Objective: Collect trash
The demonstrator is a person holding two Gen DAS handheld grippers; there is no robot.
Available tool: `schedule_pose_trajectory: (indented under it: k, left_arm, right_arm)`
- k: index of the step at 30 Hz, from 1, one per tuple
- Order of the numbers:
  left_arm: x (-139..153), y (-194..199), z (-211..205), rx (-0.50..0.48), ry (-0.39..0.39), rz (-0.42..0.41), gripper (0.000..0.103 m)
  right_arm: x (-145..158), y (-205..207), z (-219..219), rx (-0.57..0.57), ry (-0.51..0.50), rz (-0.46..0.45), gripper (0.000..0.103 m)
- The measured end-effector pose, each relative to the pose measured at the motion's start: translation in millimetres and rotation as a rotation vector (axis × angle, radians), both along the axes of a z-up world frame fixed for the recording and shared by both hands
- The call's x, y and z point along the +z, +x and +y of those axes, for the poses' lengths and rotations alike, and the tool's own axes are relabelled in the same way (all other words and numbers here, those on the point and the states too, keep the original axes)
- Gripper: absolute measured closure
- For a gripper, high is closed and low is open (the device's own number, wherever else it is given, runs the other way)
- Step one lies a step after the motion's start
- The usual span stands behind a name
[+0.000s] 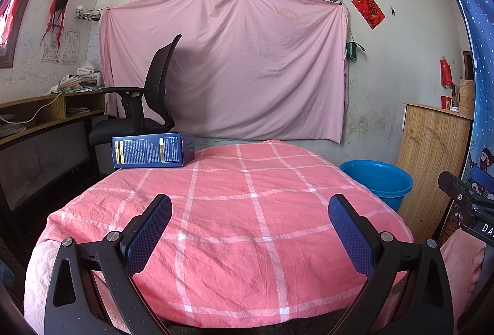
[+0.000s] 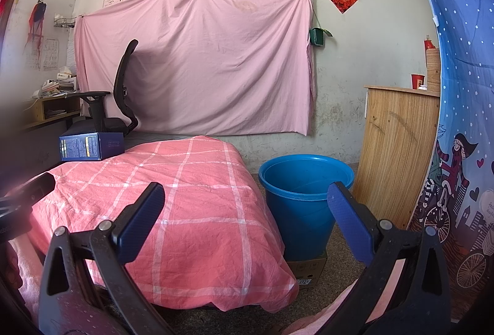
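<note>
A dark blue carton box (image 1: pixel 152 153) (image 2: pixel 89 146) lies on its side at the far left corner of the table with the pink checked cloth (image 1: pixel 247 211) (image 2: pixel 191 180). A blue plastic bucket (image 1: pixel 378 180) (image 2: pixel 304 199) stands on the floor to the right of the table, on a flat cardboard box (image 2: pixel 308 270). My left gripper (image 1: pixel 250 208) hangs open over the near half of the cloth, with nothing between its fingers. My right gripper (image 2: pixel 247 199) is open too, spanning the table's right edge and the bucket. Each gripper shows at the edge of the other's view.
A black office chair (image 1: pixel 145 106) stands behind the box, beside a wooden desk (image 1: pixel 46 113) with papers at the left. A pink sheet (image 1: pixel 228 63) hangs on the back wall. A wooden cabinet (image 2: pixel 398 156) and a blue patterned curtain (image 2: pixel 463 119) are at the right.
</note>
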State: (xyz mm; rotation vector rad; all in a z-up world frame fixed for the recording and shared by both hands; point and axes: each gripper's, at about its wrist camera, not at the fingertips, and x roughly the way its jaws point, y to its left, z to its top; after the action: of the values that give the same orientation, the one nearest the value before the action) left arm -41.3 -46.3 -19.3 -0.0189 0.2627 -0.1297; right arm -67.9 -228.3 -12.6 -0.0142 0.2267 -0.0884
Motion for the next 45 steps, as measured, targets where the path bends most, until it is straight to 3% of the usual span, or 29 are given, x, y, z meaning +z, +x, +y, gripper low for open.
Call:
schedule_pose_trajectory:
  k: [45]
  left_arm:
    - [0.1,-0.9,1.8,0.011,0.004,-0.007,0.004]
  right_arm:
    - [-0.1,0.1,0.2,-0.001,0.003,0.002,0.000]
